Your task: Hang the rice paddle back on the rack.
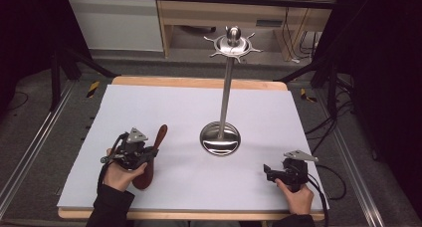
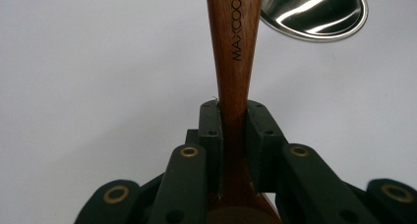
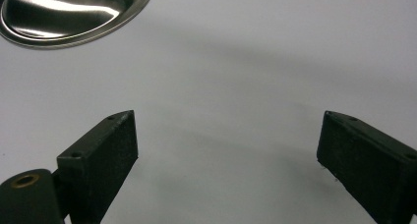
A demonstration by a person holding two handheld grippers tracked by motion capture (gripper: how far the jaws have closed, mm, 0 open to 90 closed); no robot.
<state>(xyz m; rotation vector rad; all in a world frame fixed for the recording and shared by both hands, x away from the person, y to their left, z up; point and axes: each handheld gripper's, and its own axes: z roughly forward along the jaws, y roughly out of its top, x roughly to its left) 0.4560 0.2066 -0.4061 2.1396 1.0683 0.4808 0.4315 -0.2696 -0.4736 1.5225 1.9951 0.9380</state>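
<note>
Black jaws of the left gripper (image 2: 234, 130) pinch the wooden spoon (image 2: 236, 52), whose handle points away toward the stand's base (image 2: 314, 13). Right gripper (image 3: 226, 150) is spread wide over bare white mat (image 1: 164, 102).

A wooden spoon (image 1: 151, 157) lies on the table (image 1: 164, 107) inside the left gripper (image 1: 144, 155), the stand (image 1: 222, 132) ahead to its right; the right gripper (image 1: 268, 172) sits well apart.
</note>
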